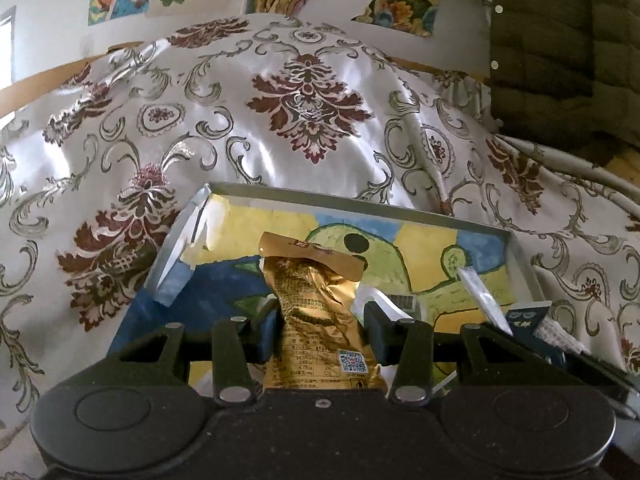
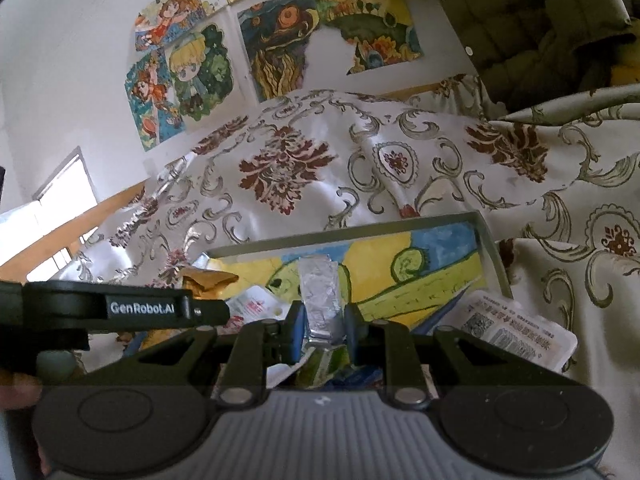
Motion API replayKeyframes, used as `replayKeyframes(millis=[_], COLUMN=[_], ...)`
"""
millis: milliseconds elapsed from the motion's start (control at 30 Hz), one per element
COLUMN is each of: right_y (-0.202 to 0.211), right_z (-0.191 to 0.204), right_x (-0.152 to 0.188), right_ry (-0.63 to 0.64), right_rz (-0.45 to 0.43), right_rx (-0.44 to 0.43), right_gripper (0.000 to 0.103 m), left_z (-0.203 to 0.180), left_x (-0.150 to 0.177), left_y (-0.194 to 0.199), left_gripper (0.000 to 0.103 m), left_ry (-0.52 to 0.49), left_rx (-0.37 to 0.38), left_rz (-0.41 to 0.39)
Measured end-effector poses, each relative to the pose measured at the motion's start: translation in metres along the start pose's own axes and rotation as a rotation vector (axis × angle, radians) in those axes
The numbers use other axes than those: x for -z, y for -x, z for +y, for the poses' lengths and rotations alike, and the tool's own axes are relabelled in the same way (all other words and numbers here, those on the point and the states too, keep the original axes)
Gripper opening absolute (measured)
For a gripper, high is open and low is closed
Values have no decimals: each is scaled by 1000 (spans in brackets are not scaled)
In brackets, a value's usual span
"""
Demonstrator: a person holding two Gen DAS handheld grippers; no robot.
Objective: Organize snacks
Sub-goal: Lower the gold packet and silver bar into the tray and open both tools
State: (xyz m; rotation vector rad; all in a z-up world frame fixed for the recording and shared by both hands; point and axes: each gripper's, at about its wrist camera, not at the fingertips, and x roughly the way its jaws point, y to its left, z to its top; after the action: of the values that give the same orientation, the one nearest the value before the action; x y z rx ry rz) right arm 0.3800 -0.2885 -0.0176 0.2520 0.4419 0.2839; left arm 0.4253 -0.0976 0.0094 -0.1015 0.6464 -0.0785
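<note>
Left wrist view: we are pinching the gold snack packet [image 1: 320, 312] in the left gripper [image 1: 320, 326] over the painted tray [image 1: 360, 200]; our right gripper [image 2: 320, 326] is clamping a silver foil packet [image 2: 322, 300].

A crinkled, glossy gold foil packet [image 1: 320, 304] is being gripped by the matt black plastic left gripper [image 1: 320, 320]. A wrinkled silver foil packet [image 2: 321, 300] — shiny, creased — is being pinched by the right gripper [image 2: 321, 320]. Light is being reflected by the satin-like patterned cloth [image 1: 280, 120] and the smooth metal-looking rim of the tray [image 1: 360, 200]; a painted matt paper sheet [image 2: 432, 256] is being used as its lining.
</note>
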Motion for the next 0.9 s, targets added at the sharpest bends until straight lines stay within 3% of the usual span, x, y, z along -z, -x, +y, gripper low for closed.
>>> replayKeyframes(millis=[900], right_y=[-5], right_z=[-1], right_x=[3], right_ry=[5], right_rz=[52], right_rx=[23], right_gripper=[26], left_z=[-1], left_x=[2], left_y=[-6], left_gripper=[52], left_ry=[12], left_rx=[15], left_rz=[37])
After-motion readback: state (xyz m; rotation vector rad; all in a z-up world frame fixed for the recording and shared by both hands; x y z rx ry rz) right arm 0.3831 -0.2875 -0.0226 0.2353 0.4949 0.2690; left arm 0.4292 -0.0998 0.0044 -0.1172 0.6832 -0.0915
